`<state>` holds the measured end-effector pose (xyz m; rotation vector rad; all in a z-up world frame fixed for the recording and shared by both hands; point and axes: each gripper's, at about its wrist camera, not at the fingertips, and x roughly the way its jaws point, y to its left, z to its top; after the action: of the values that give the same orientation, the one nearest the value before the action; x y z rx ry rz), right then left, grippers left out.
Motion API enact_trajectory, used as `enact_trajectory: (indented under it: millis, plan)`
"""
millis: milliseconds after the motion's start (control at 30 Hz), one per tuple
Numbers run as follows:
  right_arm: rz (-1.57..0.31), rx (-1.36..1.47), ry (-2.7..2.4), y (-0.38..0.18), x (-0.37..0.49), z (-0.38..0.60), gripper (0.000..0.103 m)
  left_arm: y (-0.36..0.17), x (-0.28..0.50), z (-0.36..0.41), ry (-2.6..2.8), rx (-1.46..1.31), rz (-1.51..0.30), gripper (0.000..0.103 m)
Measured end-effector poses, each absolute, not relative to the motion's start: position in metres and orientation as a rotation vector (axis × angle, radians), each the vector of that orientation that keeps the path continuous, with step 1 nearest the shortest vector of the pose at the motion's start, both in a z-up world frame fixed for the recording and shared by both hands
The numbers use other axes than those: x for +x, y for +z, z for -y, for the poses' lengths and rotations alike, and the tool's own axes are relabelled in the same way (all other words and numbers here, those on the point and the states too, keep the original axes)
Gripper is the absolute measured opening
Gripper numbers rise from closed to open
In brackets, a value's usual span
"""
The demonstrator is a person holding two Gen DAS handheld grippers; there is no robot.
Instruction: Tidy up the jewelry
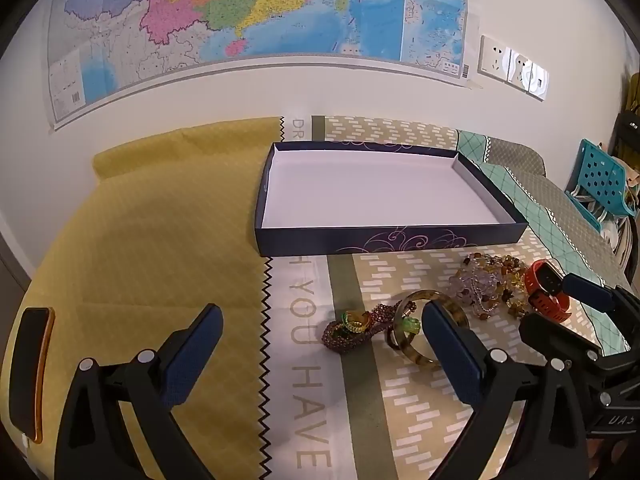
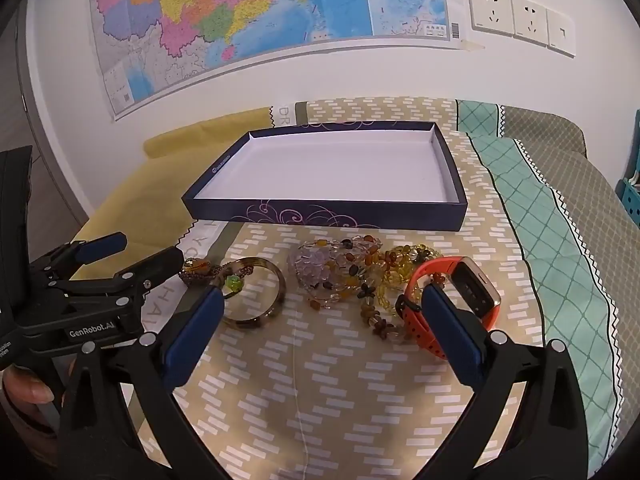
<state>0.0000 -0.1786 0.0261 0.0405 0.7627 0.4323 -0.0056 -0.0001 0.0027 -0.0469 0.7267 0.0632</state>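
An empty dark blue box (image 1: 384, 236) (image 2: 320, 212) with a white inside lies on the cloth. In front of it lie a brown beaded bracelet with a green-yellow charm (image 1: 352, 326) (image 2: 198, 270), a mottled bangle (image 1: 452, 308) (image 2: 276, 276), a heap of amber and lilac bead bracelets (image 1: 488, 284) (image 2: 344, 272) and an orange smartwatch (image 1: 546, 286) (image 2: 472, 292). My left gripper (image 1: 320, 344) (image 2: 140, 252) is open, just short of the beaded bracelet and bangle. My right gripper (image 2: 320, 328) (image 1: 568, 304) is open, near the bead heap and watch.
A patterned cloth (image 2: 320, 380) covers the table, with a yellow cloth (image 1: 160, 240) on the left. A dark phone with an orange edge (image 1: 32, 372) lies at the far left. A wall with a map (image 1: 256, 12) and sockets (image 2: 520, 16) is behind. A teal crate (image 1: 600, 180) stands right.
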Motion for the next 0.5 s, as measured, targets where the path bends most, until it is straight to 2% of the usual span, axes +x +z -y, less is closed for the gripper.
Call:
enact_trajectory:
  millis: [500]
  plan:
    - [-0.761, 0.019, 0.424, 0.0259, -0.0003, 0.1782, 0.097, 0.0027, -0.0049, -0.0006, 0.069, -0.039, -0.722, 0.096]
